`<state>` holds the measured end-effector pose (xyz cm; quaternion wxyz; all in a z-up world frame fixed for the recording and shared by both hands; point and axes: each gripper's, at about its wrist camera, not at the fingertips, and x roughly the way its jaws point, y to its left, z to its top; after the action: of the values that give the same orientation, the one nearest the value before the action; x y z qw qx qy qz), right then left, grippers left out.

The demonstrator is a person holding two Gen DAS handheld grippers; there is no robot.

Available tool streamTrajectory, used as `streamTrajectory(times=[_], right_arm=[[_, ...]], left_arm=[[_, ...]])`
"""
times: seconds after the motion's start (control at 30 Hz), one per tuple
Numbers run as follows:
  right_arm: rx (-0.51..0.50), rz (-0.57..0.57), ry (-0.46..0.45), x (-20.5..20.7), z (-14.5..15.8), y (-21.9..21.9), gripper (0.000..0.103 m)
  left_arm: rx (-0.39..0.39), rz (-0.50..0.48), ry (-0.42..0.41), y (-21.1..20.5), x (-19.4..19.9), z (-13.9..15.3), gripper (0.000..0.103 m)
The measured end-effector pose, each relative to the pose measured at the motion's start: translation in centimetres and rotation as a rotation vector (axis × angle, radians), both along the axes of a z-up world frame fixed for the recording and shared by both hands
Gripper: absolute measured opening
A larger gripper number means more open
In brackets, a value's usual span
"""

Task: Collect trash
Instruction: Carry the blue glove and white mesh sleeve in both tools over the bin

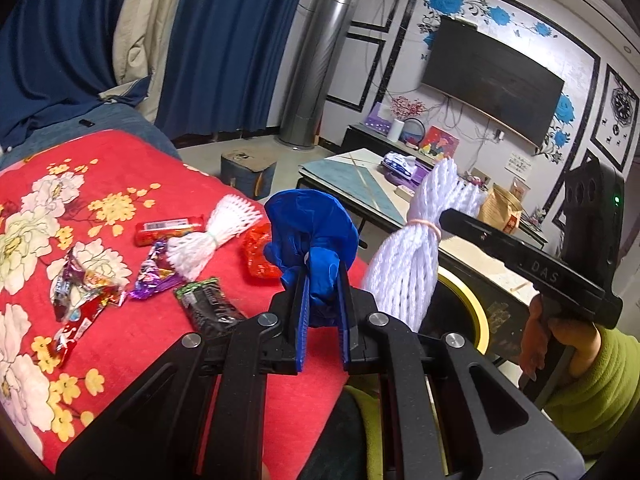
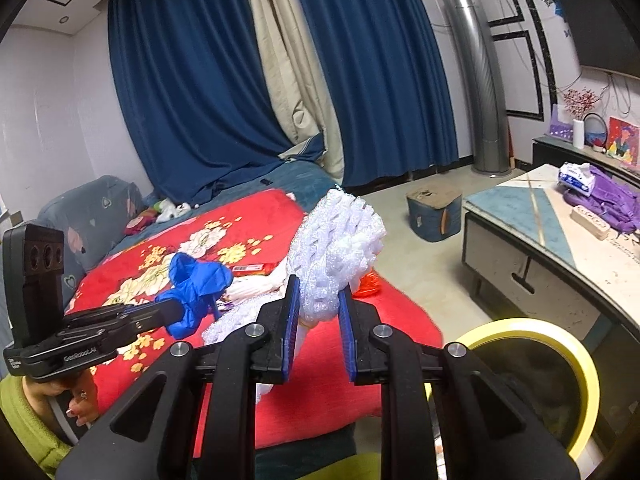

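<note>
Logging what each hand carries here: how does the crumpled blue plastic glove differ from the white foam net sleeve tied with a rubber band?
The crumpled blue plastic glove is smooth, dark blue film; the white foam net sleeve is pale open mesh. The glove is a small wad; the sleeve is a longer bundle cinched at its middle. The glove sits in the left gripper, the sleeve in the right gripper. Both are pinched between fingers, lifted off the red floral blanket.

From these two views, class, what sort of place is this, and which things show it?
Most likely a home living room: a wall-mounted television, a low coffee table, long blue curtains, and a sofa under a red floral blanket.
</note>
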<state>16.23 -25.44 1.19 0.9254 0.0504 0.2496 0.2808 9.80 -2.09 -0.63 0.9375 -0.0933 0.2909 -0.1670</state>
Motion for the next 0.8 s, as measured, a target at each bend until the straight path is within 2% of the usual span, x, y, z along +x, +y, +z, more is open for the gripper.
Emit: streamTrajectory(times=[0.27, 0.8], right_arm=[[0.004, -0.057, -0.020, 0.1, 0.1, -2.6, 0.018], [0.012, -0.208, -0.008, 0.2, -0.7, -8.7, 0.018]], left_arm=[[0.022, -0.055, -0.022, -1.8, -0.1, -0.1, 0.007], [0.037, -0.150, 0.004, -6.0, 1.1, -1.4, 0.007]])
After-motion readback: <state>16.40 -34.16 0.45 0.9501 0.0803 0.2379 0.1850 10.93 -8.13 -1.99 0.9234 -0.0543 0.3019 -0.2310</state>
